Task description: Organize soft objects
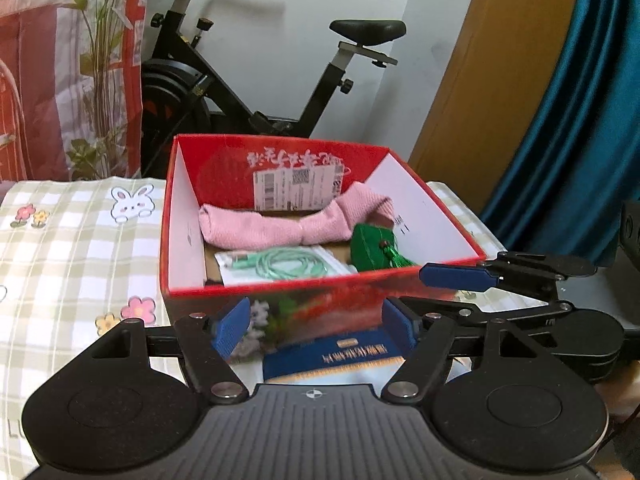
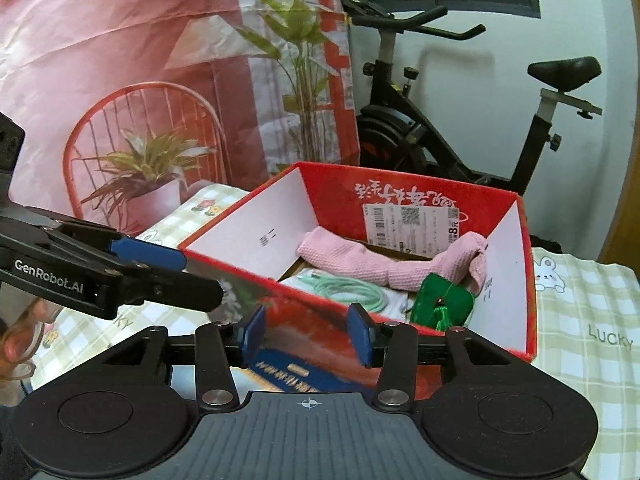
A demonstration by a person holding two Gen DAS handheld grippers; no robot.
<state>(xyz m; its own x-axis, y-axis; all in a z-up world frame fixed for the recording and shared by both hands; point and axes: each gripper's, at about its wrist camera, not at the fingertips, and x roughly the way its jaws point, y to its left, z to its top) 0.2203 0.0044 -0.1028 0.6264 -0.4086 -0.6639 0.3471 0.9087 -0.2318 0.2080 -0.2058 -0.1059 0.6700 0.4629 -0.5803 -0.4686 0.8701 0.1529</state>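
Observation:
A red open box point(image 1: 276, 286) point(image 2: 524, 320) stands on a checked cloth. Inside lie a rolled pink towel point(image 1: 272, 226) point(image 2: 384, 266), a green pouch with a tassel point(image 1: 374, 246) point(image 2: 442, 300) and a mint green cable in a clear bag point(image 1: 280, 266) point(image 2: 352, 290). My left gripper point(image 1: 316, 326) is open and empty, just in front of the box's near wall. My right gripper point(image 2: 308, 334) is open and empty, at the box's near corner. Each gripper shows in the other's view: the right one point(image 1: 460, 276), the left one point(image 2: 148, 254).
A blue booklet with gold lettering point(image 1: 340, 354) point(image 2: 288, 376) lies below the grippers in front of the box. The checked cloth with rabbit prints point(image 1: 80, 248) point(image 2: 584, 308) covers the surface. An exercise bike point(image 1: 248, 80) point(image 2: 460, 140) stands behind, a blue curtain point(image 1: 576, 120) at the right.

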